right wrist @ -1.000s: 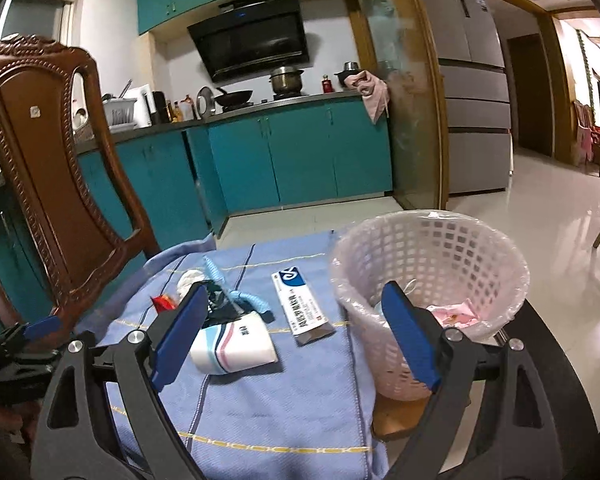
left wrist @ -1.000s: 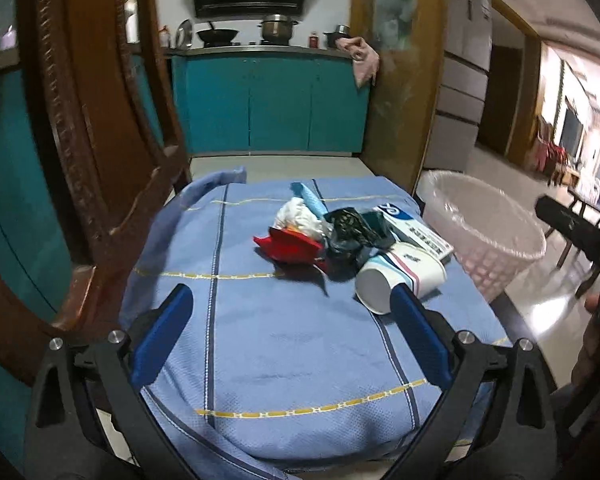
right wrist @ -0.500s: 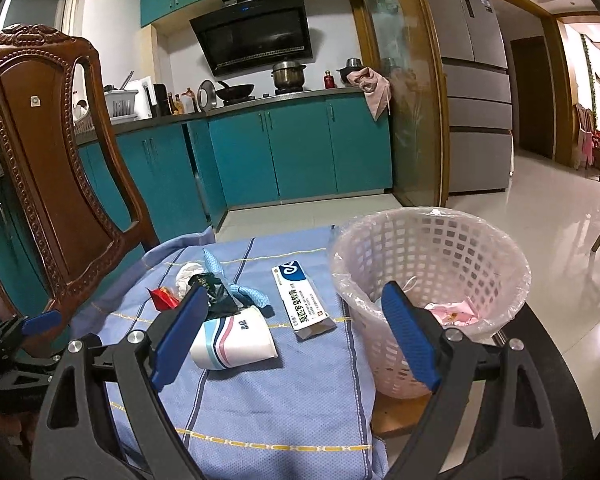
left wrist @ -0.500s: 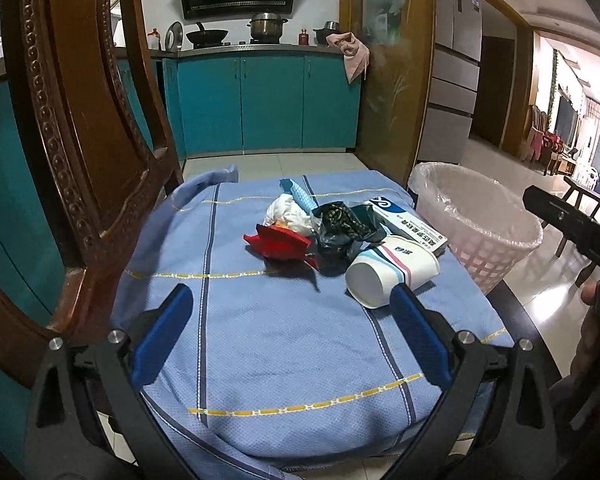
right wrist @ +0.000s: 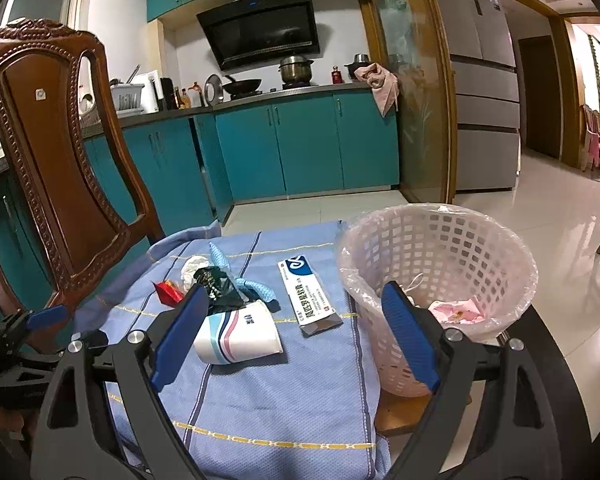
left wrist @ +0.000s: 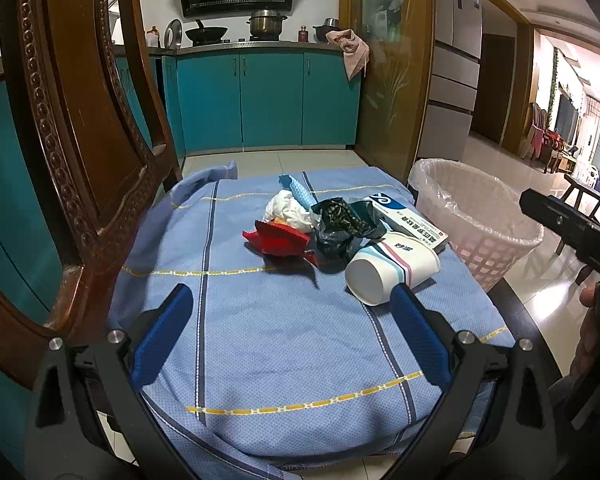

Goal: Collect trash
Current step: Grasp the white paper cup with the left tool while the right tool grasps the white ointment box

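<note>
1. Very little is changing across the last second: the trash pile is lying in the same arrangement as in the earlier frames, and only the framing of both wrist views is shifting slightly, the left one now sitting a touch closer to the pile.
2. The left gripper (left wrist: 288, 334) is hovering over the near part of the blue striped cloth (left wrist: 260, 340) covering the desk, its blue-padded fingers (left wrist: 162, 340) standing wide apart with nothing between them.
3. The right gripper (right wrist: 296, 338) is likewise holding its fingers (right wrist: 406, 338) spread wide and empty, as they were a second ago, pointing towards the gap between the pile and the bin.
4. The trash is still waiting on the cloth: a white paper cup with blue and pink stripes (right wrist: 240, 338) lying on its side, a flat white-and-blue cardboard box (right wrist: 308, 296) just beside it, a crumpled black plastic wrapper (left wrist: 342, 224), a red folded wrapper (left wrist: 278, 240), a wad of white tissue (left wrist: 286, 210) and a light blue strip (left wrist: 300, 194) behind them.
5. The pale pink plastic lattice bin lined with a clear bag (right wrist: 436, 264) is standing at the right edge of the desk, already holding some pink scraps.
6. Judging from this, no pickup is under way; the cup, nearest both grippers, looks like the likely next target.
</note>
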The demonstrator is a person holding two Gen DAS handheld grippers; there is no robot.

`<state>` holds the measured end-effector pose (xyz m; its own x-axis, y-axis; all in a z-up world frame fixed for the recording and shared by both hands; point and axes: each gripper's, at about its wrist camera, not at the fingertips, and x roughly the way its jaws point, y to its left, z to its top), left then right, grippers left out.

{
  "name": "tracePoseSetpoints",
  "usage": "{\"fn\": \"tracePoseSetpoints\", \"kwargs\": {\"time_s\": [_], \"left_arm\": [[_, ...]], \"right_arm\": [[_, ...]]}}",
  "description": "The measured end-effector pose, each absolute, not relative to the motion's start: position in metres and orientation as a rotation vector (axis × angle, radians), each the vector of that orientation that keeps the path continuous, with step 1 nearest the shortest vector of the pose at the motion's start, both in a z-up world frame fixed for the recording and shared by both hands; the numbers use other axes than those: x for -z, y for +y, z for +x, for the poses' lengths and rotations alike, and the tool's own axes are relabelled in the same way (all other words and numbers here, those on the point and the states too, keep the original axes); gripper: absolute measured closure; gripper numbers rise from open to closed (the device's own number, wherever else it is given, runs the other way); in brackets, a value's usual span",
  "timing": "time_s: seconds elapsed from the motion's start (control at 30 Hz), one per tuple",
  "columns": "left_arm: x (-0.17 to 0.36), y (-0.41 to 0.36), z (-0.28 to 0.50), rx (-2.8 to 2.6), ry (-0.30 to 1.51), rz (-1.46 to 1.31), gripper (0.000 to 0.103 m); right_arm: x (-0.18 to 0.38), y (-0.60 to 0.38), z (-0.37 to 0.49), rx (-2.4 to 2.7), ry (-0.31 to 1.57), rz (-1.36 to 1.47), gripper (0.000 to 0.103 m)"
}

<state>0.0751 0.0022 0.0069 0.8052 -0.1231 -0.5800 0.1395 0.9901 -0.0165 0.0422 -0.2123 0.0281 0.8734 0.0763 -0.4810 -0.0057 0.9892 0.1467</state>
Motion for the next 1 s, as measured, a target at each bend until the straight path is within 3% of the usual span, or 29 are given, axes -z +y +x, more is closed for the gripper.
{"fn": "tracePoseSetpoints", "kwargs": {"time_s": [0.33,0.77,1.0], "left_arm": [[0.004,-0.012,0.082,0.169,0.692,-0.047,0.005],[0.034,-0.136,0.141,0.054,0.858,-0.025,0.004],[0.048,-0.152,0.171,-0.081,0.895,-0.042,0.005]], "right_arm": [[-0.031,-0.225,0.043,-0.013,0.490,0.195,0.016],[-0.033,-0.269,0.041,0.074,0.442,0.335,0.016],[-0.029,-0.277,0.043,0.047,0.467,0.354,0.017]]}}
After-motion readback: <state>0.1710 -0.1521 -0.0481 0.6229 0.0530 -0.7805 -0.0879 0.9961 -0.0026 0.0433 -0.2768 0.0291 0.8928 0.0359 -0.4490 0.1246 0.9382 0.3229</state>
